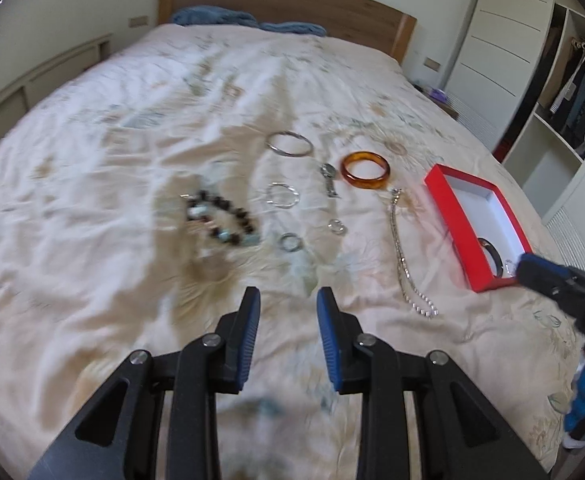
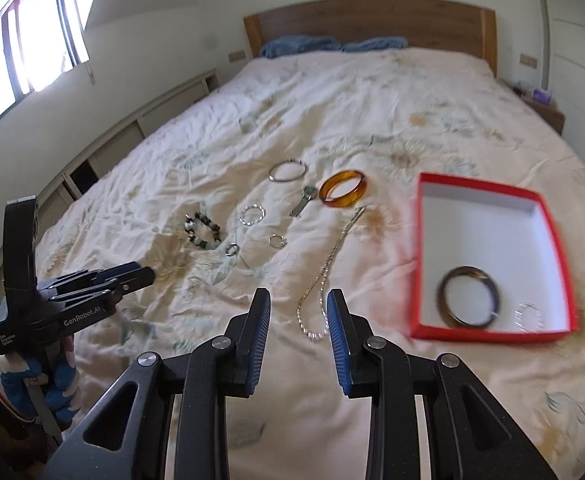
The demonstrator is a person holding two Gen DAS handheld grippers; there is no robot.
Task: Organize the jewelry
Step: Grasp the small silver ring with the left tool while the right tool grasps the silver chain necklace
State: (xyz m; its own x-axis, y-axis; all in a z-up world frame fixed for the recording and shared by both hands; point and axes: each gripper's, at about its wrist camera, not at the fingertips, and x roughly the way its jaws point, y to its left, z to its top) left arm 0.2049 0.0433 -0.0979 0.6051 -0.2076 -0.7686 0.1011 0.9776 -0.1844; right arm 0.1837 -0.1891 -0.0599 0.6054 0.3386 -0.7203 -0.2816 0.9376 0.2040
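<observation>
Barely started, two pieces boxed so far

Dark bangle (image 2: 468, 297) and clear beaded bracelet (image 2: 529, 316) sit in the red cardboard box (image 2: 424, 256); amber bangle (image 2: 343, 189), silver chain (image 2: 324, 276) and others wait on the bed (image 2: 372, 100). Left gripper (image 1: 288, 300) and right gripper (image 2: 298, 300) both part-open, empty.

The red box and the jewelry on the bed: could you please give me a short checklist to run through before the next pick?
1. Red box has free room: ok; only a dark bangle and a small clear bracelet lie in its near end.
2. Right gripper empty: ok, jaws apart, nothing between them.
3. Left gripper empty: ok, jaws apart.
4. Chain necklace free to lift: ok; it lies alone, just ahead of the right gripper.
5. Amber bangle clear of the watch: cannot tell, they lie very close.
6. Picture sharp enough to aim: not ok, both views are blurred.
</observation>
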